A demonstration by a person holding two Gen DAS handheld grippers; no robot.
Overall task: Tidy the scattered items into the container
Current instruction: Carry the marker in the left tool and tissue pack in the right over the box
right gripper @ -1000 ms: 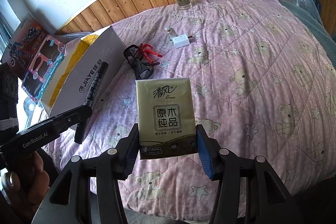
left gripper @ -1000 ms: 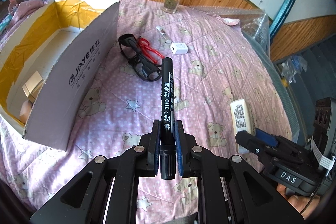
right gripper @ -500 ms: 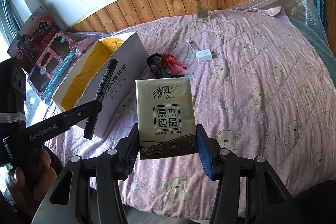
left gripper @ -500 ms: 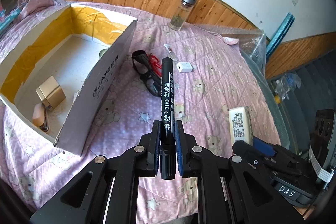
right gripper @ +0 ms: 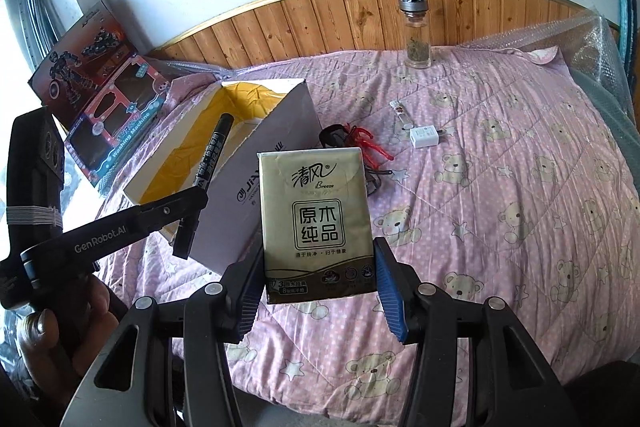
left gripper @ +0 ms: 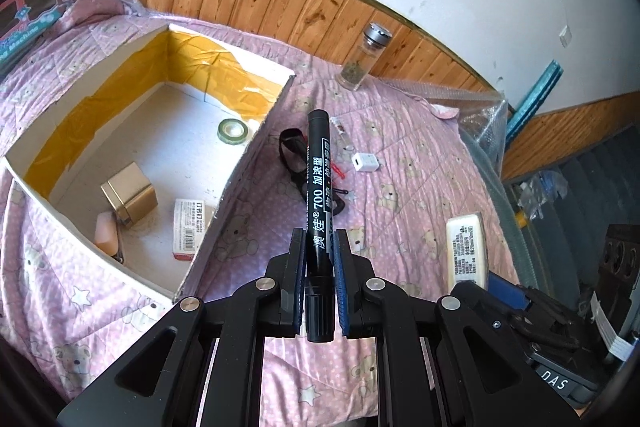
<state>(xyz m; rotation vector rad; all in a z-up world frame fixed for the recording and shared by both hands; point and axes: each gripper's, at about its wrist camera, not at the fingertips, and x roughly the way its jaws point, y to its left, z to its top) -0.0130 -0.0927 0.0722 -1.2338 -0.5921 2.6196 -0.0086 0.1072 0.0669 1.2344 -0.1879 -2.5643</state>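
My left gripper (left gripper: 319,259) is shut on a black marker (left gripper: 319,187), held in the air to the right of the open cardboard box (left gripper: 240,167); the right wrist view shows the marker (right gripper: 212,151) over the box's near wall (right gripper: 276,163). My right gripper (right gripper: 320,283) is shut on a gold tissue pack (right gripper: 316,223), raised above the pink quilt. The pack also shows in the left wrist view (left gripper: 466,251). Black glasses (left gripper: 296,155), a red clip (right gripper: 368,143), a white charger (left gripper: 365,162) and a small tube (right gripper: 400,109) lie on the quilt.
The box holds a tape roll (left gripper: 232,127), a gold box (left gripper: 130,193), a pink eraser (left gripper: 105,233) and a small card box (left gripper: 190,227). A glass bottle (right gripper: 418,35) stands by the wooden wall. A toy box (right gripper: 108,99) leans at the left. Bubble wrap (left gripper: 480,115) is at the right.
Both grippers have risen and moved towards the box, each still holding its item. The left view now looks down into the box's interior.
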